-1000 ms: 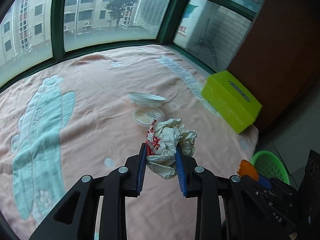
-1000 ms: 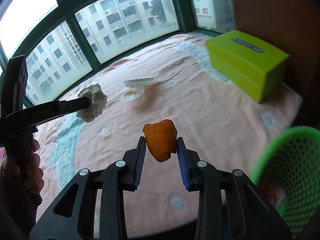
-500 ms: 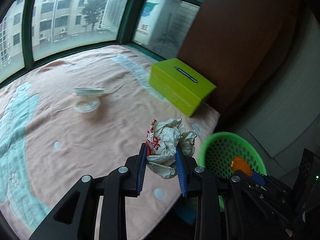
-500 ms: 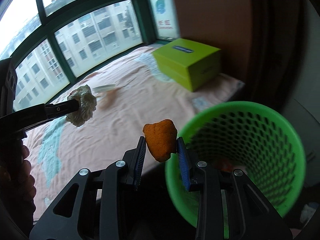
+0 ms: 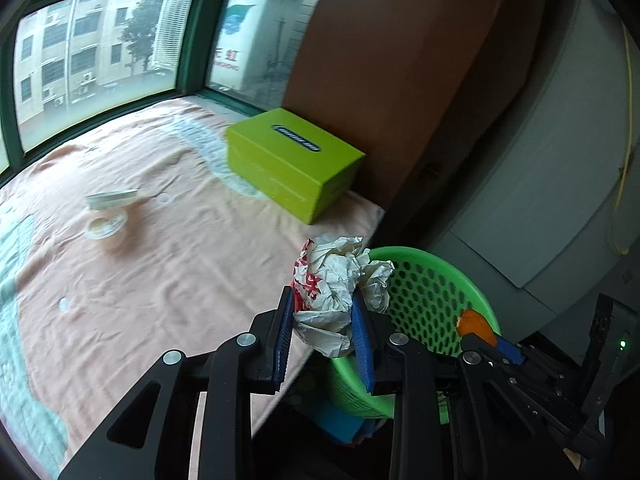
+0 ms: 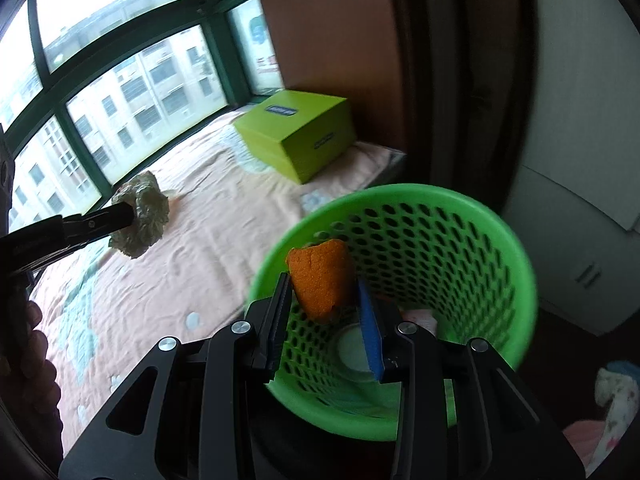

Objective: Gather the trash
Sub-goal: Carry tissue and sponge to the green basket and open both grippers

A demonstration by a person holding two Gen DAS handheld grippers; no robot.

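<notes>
Your right gripper (image 6: 326,308) pinches the orange peel chunk (image 6: 322,286) over the green perforated plastic basket (image 6: 460,216), whose mouth opens toward 3 o'clock of it. Your left gripper (image 5: 322,326) clamps the crumpled white-and-red paper wad (image 5: 336,284) at the basket's 9 o'clock rim. The lime-green cardboard box (image 5: 292,160) sits on the peach blanket (image 5: 160,260) at 11 o'clock.
</notes>
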